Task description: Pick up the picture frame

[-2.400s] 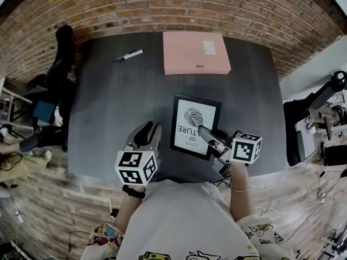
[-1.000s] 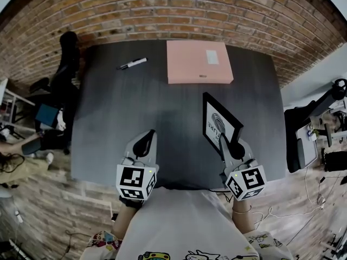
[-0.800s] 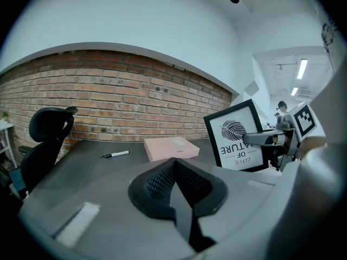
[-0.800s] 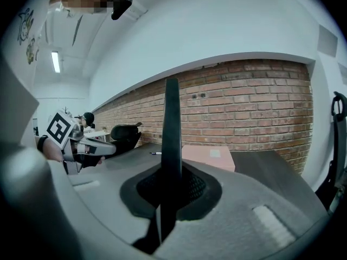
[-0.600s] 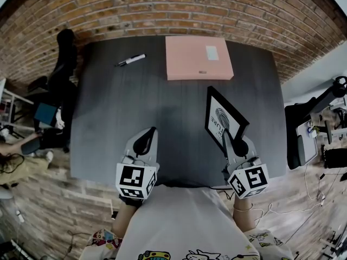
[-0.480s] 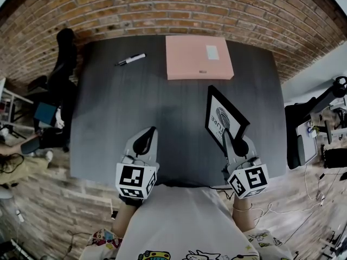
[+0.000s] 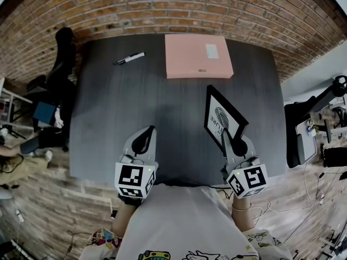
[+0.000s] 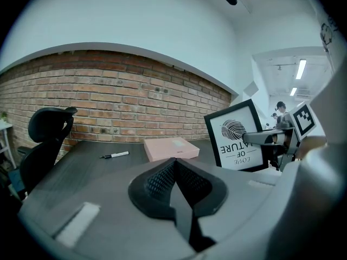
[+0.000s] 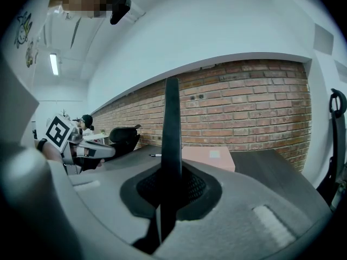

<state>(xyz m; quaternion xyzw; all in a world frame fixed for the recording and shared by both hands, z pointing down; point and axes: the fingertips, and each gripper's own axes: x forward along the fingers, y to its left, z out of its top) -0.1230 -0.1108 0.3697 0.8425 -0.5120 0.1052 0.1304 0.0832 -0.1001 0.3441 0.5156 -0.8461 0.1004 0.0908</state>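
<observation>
picture frame [image 7: 223, 122]: black, with a white print of a fingerprint-like leaf. it stands on edge, its print upside down in the left gripper view, on the person's side of the pink box [image 7: 198, 56] and just off that box's right near corner. whether its lower edge clears the table [image 7: 108, 118] cannot be told.
right gripper [image 7: 226, 144]: jaws pinching the frame's near edge; in the right gripper view the frame rises edge-on between the pads.
left gripper [image 7: 145, 141]: jaws pressed together with nothing in them, well to the person's side of the pink box and a little left of it, over the table.
pink box: flat on the table by the brick wall [image 7: 179, 7].
marker pen [image 7: 129, 57]: on the table, left of the pink box, apart from it.
office chair [image 7: 62, 58]: far left of the pink box, past the table's edge.
</observation>
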